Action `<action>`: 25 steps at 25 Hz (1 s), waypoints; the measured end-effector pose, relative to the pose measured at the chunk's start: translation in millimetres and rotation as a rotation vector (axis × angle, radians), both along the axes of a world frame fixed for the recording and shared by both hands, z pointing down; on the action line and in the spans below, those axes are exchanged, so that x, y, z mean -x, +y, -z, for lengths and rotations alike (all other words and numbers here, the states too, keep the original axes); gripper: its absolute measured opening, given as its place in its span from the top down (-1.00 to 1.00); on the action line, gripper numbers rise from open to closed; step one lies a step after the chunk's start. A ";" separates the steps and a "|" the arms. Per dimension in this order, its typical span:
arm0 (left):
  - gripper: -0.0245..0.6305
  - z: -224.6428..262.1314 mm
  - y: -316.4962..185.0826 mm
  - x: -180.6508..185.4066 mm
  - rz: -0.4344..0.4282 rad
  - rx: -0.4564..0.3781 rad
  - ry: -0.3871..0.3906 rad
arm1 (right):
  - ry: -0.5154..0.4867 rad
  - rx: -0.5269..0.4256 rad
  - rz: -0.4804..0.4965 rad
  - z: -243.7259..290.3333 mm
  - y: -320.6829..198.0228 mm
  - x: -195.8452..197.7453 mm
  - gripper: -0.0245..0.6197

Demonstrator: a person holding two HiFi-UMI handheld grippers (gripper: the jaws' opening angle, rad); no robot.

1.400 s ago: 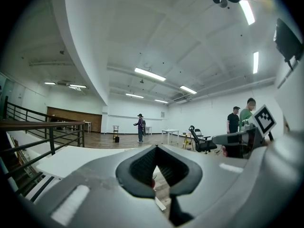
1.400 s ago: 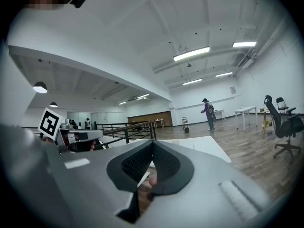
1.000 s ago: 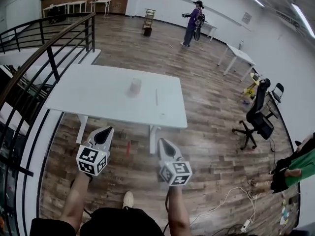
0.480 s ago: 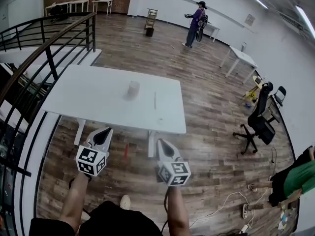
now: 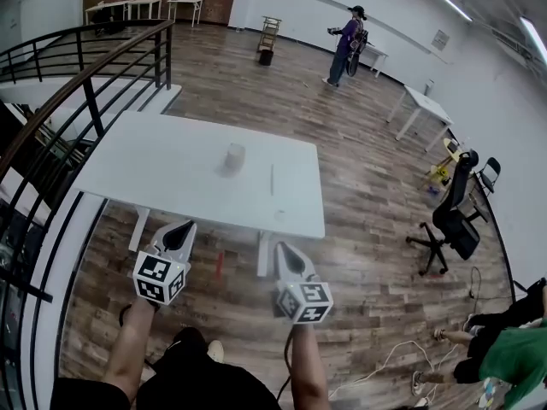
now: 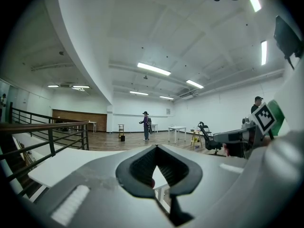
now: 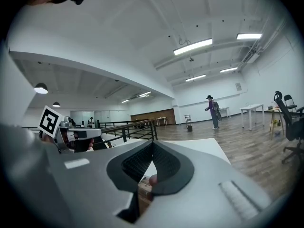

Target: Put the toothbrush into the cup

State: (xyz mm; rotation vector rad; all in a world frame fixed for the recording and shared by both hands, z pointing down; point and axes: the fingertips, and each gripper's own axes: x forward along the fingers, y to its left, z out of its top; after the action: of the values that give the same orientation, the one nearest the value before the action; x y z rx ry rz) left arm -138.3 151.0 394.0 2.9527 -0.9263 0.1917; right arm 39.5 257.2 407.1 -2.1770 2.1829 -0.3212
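The head view looks steeply down from back of the near edge of the tabletop. The left gripper view and right gripper view look nearly level across it. All three share a distant person.

A white table stands on a wood floor, beside a black railing. A black office chair sits well to the right, near a smaller white table. Far back stands a person in purple. White cables lie on the floor at lower right.
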 end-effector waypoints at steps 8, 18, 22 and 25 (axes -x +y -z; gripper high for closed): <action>0.91 -2.7 -13.7 -6.1 0.007 0.004 -0.004 | -0.002 -0.001 0.005 -1.6 -13.9 -5.5 0.90; 0.91 -9.5 -62.6 -28.1 -0.007 0.012 -0.013 | -0.006 -0.001 -0.015 -5.7 -60.4 -26.8 0.90; 0.91 -9.5 -92.1 -44.4 -0.014 0.016 -0.014 | -0.007 0.005 -0.018 -8.8 -87.2 -40.1 0.90; 0.91 -8.9 -114.0 -53.9 -0.026 0.008 -0.021 | -0.003 0.012 -0.025 -7.5 -107.3 -47.4 0.90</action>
State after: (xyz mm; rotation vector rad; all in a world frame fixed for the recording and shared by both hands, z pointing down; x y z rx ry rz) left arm -84.4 37.0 402.8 2.9621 -0.8882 0.2273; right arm 86.9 149.9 414.7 -2.2069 2.1556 -0.3365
